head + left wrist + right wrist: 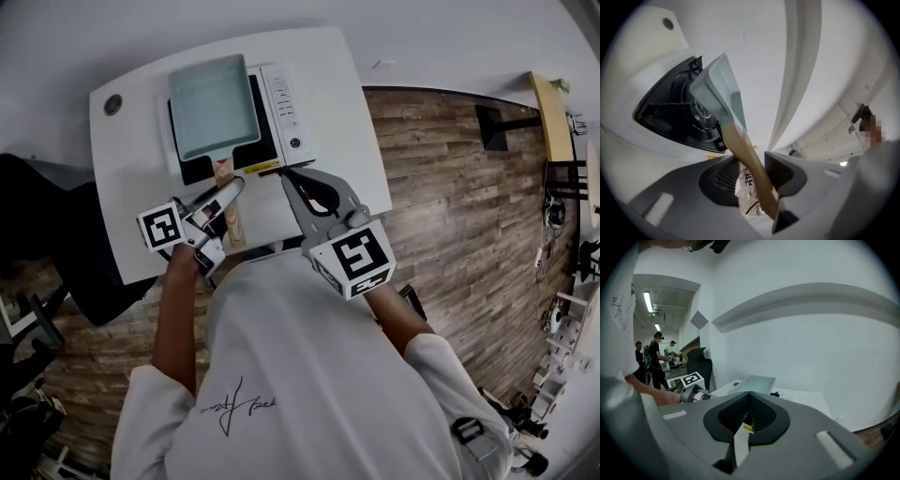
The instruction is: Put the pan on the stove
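Note:
A pale blue-green rectangular pan sits on the black top of a white portable stove. Its wooden handle points back toward me. My left gripper is at the handle. In the left gripper view the handle runs between the jaws and lies against one of them, with a gap on the other side, so the gripper is open. The pan and stove lie just ahead of it. My right gripper is shut and empty, just right of the handle by the stove's front edge. Its pads meet.
The stove stands on a white table with a round cable hole at the back left. A dark chair is left of the table, and wooden floor is to the right. People stand far off in the background.

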Motion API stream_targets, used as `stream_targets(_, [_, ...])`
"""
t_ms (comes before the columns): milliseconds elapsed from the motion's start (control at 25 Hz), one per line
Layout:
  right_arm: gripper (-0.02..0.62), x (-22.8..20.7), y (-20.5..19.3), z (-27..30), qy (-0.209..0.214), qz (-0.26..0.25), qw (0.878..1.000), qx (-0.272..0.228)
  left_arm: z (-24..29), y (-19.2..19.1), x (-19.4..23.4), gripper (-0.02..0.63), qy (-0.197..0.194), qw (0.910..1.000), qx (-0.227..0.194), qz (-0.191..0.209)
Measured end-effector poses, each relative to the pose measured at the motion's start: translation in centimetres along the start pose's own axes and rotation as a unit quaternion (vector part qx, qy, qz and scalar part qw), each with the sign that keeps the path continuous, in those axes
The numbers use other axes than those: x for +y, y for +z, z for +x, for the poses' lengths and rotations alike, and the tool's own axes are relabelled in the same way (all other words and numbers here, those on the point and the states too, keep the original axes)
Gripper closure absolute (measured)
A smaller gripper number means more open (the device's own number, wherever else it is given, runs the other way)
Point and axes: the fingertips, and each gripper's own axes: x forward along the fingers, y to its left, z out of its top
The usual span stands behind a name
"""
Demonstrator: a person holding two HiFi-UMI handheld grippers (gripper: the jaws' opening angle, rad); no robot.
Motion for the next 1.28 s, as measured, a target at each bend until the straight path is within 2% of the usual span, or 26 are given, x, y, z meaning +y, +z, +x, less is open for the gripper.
stream_targets(160, [0.598, -0.2, 0.5, 1.1, -0.010, -0.007, 1.000, -0.003, 0.0, 0.0, 0.2, 0.405, 0.002, 0.9999, -0.011, -0.009])
stream_targets(680, [0.598, -0.6, 0.6, 1.7, -0.018, 0.009, 1.000, -0.015, -0.3, 0.0, 2.6, 0.405, 0.024, 0.9996, -0.001, -0.018])
stream_targets(1280, [0.598, 0.4, -0.2, 1.7, -0.007, 0.022, 1.000, -0.015, 0.5, -0.5, 2.5, 0.405, 0.008, 0.9992, -0.019, -0.034])
